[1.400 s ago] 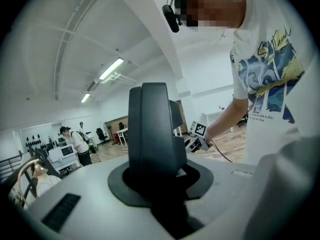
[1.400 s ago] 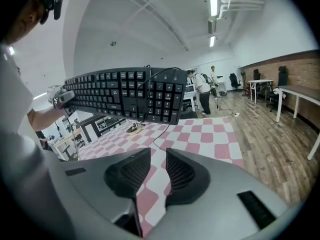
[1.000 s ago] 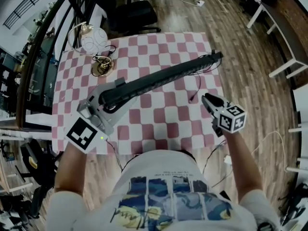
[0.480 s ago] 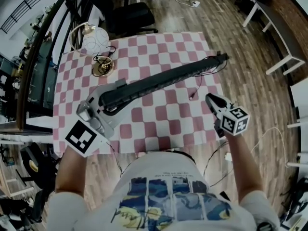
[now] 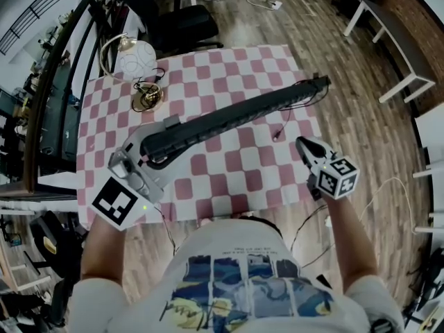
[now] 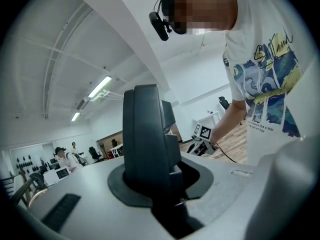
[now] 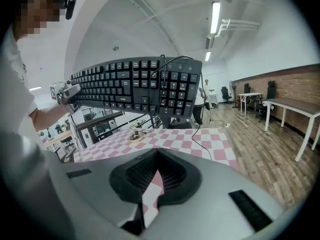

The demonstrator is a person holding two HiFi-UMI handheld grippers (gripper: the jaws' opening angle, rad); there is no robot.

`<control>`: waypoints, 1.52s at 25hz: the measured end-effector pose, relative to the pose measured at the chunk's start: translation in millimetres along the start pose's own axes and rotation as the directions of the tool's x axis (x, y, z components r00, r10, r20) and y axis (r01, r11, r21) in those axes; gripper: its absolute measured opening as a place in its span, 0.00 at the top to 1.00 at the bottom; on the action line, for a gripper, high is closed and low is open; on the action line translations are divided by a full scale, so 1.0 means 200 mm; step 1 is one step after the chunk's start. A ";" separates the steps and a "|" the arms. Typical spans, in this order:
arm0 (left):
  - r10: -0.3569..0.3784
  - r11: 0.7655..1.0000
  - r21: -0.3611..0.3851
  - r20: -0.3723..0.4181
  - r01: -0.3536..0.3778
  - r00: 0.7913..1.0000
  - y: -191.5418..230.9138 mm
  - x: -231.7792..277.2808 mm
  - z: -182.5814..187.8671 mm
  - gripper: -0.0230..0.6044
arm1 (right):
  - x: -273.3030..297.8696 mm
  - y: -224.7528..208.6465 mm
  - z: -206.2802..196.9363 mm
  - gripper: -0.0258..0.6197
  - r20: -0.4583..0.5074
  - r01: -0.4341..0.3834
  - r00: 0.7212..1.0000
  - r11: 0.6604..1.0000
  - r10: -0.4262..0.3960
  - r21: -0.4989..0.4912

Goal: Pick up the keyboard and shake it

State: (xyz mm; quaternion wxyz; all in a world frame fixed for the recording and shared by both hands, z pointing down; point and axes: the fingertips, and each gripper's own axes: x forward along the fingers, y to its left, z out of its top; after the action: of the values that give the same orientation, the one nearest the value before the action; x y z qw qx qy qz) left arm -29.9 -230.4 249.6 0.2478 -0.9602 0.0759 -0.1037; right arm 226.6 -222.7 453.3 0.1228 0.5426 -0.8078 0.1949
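Closest in, from the head view: a printed shirt (image 5: 236, 283) and two arms reaching forward.

At the left, the left gripper (image 5: 149, 148), fingers clamped on the near end of the black keyboard (image 5: 229, 120). In the left gripper view, the same end standing dark and upright between the fingers, gripped tight.

At the right, the right gripper (image 5: 304, 146), beside the front right corner of the bench (image 5: 236, 175) and well apart from the keyboard. Fingers together, having just been closing, with nothing caught between them; only pink and white checked cloth (image 7: 180, 141) seen past them.

Keyboard up in the air, clear of the bench, turned onto its long edge and slanting away to the right, far end showing over the bench's right edge in the head view. Keys facing the right gripper. A thin cable (image 5: 281, 127) hanging loose from the keyboard toward the cloth.

Farther back on the bench, near its far left corner: a small brass-coloured thing (image 5: 147, 97), and behind it a lamp (image 5: 135, 57) with a round white shade.

Beyond the bench, a black chair (image 5: 187, 23) on the wooden floor (image 5: 347, 103); off to the far right, a white table (image 5: 395, 40).
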 end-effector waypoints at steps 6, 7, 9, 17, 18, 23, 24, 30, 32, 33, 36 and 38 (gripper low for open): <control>0.001 1.000 0.015 0.005 -0.001 1.000 0.00 -0.04 0.02 0.81 | -0.01 0.06 -0.03 0.96 0.000 0.009 1.000 1.000 -0.009 0.016; 0.001 1.000 0.024 0.009 -0.001 1.000 0.00 -0.05 0.03 0.81 | -0.02 0.07 -0.04 0.96 -0.001 0.011 1.000 1.000 -0.011 0.017; 0.003 0.999 0.041 0.012 -0.004 1.000 0.00 -0.05 0.04 0.81 | -0.02 0.09 -0.05 0.96 -0.002 0.015 1.000 1.000 -0.015 0.020; 0.013 0.994 0.107 0.003 -0.014 1.000 -0.01 -0.08 0.05 0.81 | -0.04 0.15 -0.06 0.96 -0.006 0.037 0.999 0.998 -0.037 0.046; 0.014 0.993 0.117 0.003 -0.014 1.000 -0.02 -0.09 0.05 0.81 | -0.05 0.15 -0.07 0.96 -0.005 0.039 0.999 0.998 -0.039 0.048; 0.016 0.986 0.167 0.000 -0.015 1.000 -0.05 -0.10 0.08 0.81 | -0.08 0.18 -0.07 0.96 0.000 0.045 0.999 0.998 -0.045 0.047; 0.015 0.985 0.170 -0.001 -0.014 1.000 -0.05 -0.10 0.08 0.81 | -0.08 0.19 -0.08 0.96 0.002 0.046 0.999 0.998 -0.046 0.048; 0.021 0.977 0.213 -0.019 -0.016 1.000 -0.09 -0.12 0.09 0.81 | -0.10 0.21 -0.10 0.96 0.004 0.049 0.999 0.997 -0.050 0.052; 0.018 0.974 0.228 -0.024 -0.012 1.000 -0.10 -0.11 0.09 0.81 | -0.11 0.21 -0.11 0.96 0.006 0.050 0.999 0.997 -0.051 0.061; 0.015 0.975 0.220 -0.020 -0.010 1.000 -0.10 -0.11 0.09 0.81 | -0.11 0.21 -0.11 0.96 0.006 0.050 0.999 0.997 -0.050 0.064; -0.008 0.989 0.150 0.015 0.005 1.000 -0.07 -0.11 0.09 0.81 | -0.10 0.22 -0.11 0.96 0.006 0.047 0.999 0.997 -0.047 0.060; -0.027 0.995 0.094 0.032 0.024 0.999 -0.06 -0.11 0.08 0.81 | -0.10 0.22 -0.11 0.96 0.003 0.048 0.999 0.997 -0.048 0.066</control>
State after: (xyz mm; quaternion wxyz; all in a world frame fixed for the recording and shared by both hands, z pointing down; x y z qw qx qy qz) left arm -45.5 -209.0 237.9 0.2924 -0.9501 0.0544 -0.0943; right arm 193.7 -180.8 457.3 0.1076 0.5661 -0.7880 0.2169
